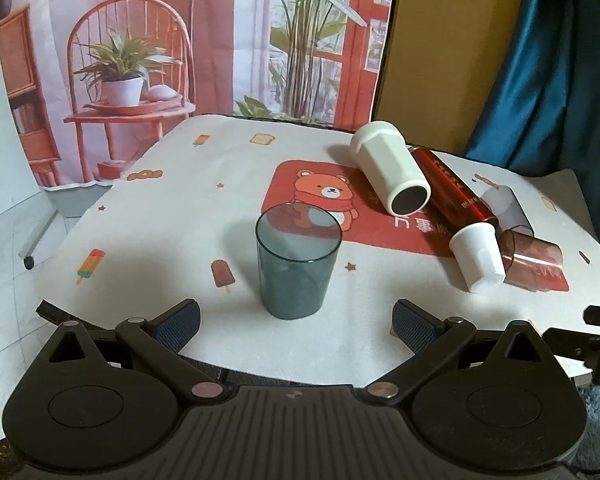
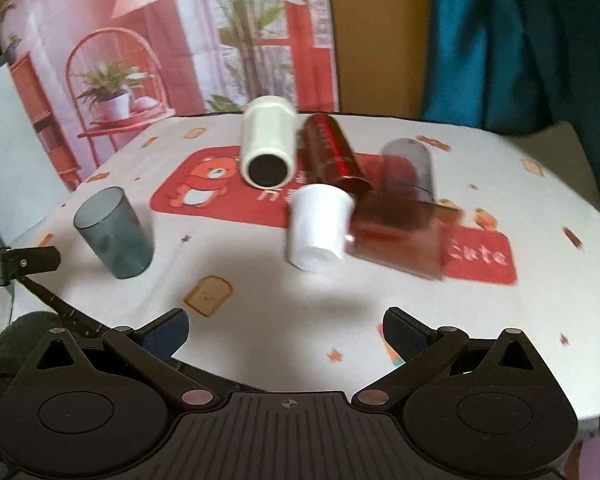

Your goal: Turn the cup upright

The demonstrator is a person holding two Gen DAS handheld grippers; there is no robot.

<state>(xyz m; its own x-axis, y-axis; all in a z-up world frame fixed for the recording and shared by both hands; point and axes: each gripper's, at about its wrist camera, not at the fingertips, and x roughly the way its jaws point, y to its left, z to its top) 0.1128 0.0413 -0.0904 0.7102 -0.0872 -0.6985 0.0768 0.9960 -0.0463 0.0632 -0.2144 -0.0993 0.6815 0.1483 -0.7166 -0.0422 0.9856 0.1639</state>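
Observation:
A translucent teal cup (image 1: 298, 262) stands upright on the white patterned tablecloth (image 1: 180, 208), mouth up, just ahead of my left gripper (image 1: 296, 322), which is open and empty. The cup also shows at the left of the right wrist view (image 2: 114, 234). My right gripper (image 2: 286, 330) is open and empty, near the table's front edge. Ahead of it lie a small white cup (image 2: 320, 228) on its side, a clear red cup (image 2: 396, 236) on its side and a smoky grey cup (image 2: 408, 168). The right wrist view is motion-blurred.
A large white tumbler (image 1: 390, 168) and a red metallic bottle (image 1: 452, 186) lie on their sides at the right of the cloth. A printed backdrop (image 1: 180, 60) hangs behind the table, a blue curtain (image 1: 560, 72) at right. Part of the left gripper shows at the left edge (image 2: 20, 266).

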